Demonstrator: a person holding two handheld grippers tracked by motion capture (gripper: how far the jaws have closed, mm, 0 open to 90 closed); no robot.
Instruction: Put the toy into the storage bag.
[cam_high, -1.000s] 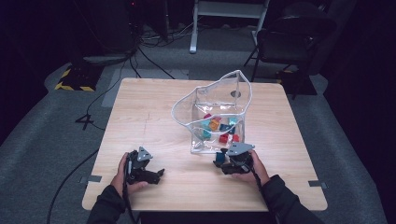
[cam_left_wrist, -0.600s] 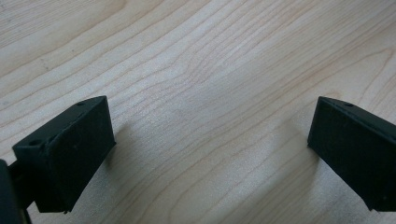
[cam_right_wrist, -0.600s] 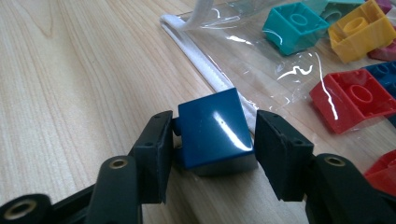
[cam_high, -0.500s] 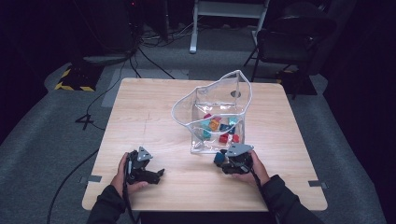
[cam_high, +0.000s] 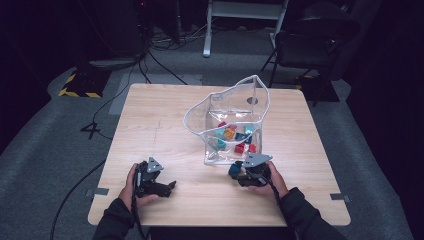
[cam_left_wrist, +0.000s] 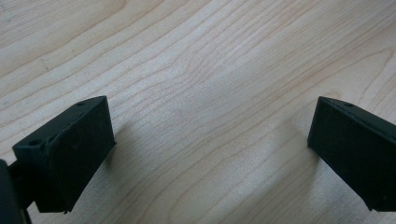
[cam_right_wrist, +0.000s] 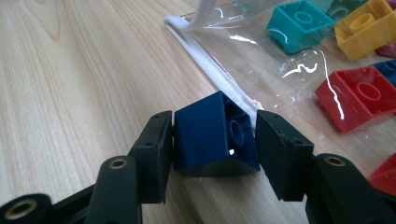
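Wooden table (cam_high: 165, 125), clear bag (cam_high: 227, 117) holding coloured bricks (cam_high: 234, 136), right tool (cam_right_wrist: 211, 135) gripping blue brick (cam_right_wrist: 212, 137), left tool (cam_left_wrist: 210, 140) wide

Light: dim, room dark beyond the table
Floor (cam_high: 45, 145): grey carpet
Table (cam_high: 160, 115): pale wood, square
Chair (cam_high: 312, 45): dark, beyond the table's far right corner
Frame (cam_high: 245, 10): white, at the back
Cables (cam_high: 165, 60): black, across the floor
Tape (cam_high: 77, 92): yellow-black, far left

Your left gripper (cam_left_wrist: 210, 154): black jaws spread wide, nothing between them. Bare light wood table (cam_left_wrist: 201, 70) beneath, grain running diagonally, jaw shadows on it.
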